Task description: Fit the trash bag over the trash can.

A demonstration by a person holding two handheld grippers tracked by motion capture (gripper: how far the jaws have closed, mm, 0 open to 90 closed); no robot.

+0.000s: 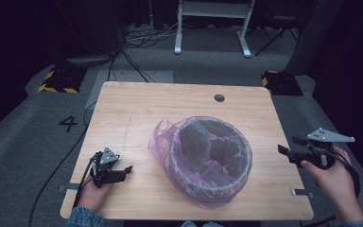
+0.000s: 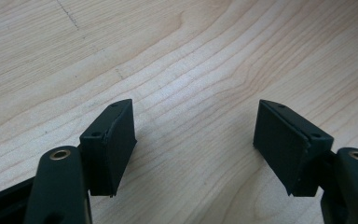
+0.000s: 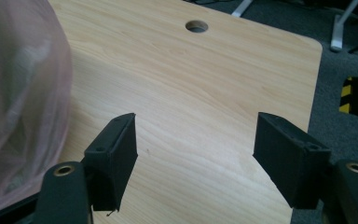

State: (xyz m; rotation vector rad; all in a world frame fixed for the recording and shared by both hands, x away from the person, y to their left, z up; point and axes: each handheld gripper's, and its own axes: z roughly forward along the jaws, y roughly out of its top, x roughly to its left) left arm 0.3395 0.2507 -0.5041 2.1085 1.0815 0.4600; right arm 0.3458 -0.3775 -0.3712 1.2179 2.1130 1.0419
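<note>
Left gripper (image 1: 128, 169): we hold it low over the table (image 1: 137, 109), left of the bin, jaws spread wide with nothing between them.
Right gripper (image 1: 280, 150): we hold it at the table's right edge, right of the bin, jaws likewise apart and empty.
Bin (image 1: 211, 153): we see it standing upright between our grippers, apart from both.
Bag (image 1: 160, 140): pink, thin, draped over the bin's rim and down its sides.
</note>
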